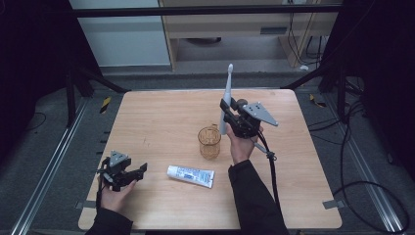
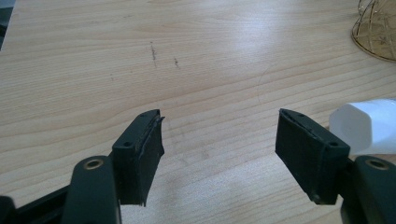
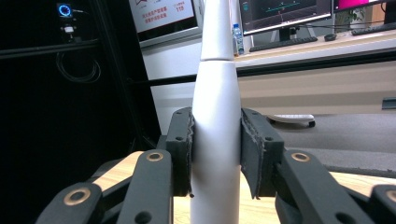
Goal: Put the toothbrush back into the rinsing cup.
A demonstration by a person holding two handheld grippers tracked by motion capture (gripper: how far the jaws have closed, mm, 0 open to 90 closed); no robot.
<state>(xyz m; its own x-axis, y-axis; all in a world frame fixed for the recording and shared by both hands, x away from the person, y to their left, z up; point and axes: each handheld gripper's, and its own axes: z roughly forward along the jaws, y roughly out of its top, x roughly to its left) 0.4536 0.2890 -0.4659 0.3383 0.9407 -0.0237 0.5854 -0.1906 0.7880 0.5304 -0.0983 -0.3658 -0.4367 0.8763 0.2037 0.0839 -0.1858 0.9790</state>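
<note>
While the right gripper (image 1: 226, 113) clamps its black jaws tight on the lower body of a slim white electric toothbrush (image 1: 227, 98), that toothbrush stands upright a little right of centre in the high view, its narrow head pointing toward the top of the frame. Its base hangs just beside and above the rim of a small gold wire-mesh cup (image 1: 209, 142), which sits on the pale wooden table (image 1: 161, 117) near the middle of the picture. In the right gripper view the toothbrush (image 3: 216, 135) fills the centre, with a pad pressed to it on each side.

Low at the left of the high view, the left gripper (image 1: 128, 172) rests near the table's front edge with its jaws wide apart and nothing between them. A white toothpaste tube with blue print (image 1: 190, 176) lies flat at lower centre.

My guess is the toothbrush is meant for the cup. Its body is smooth and tapered, so it could slide through the pads or twist. Lowered off-centre, its base could catch the rim and tip the light cup over.
</note>
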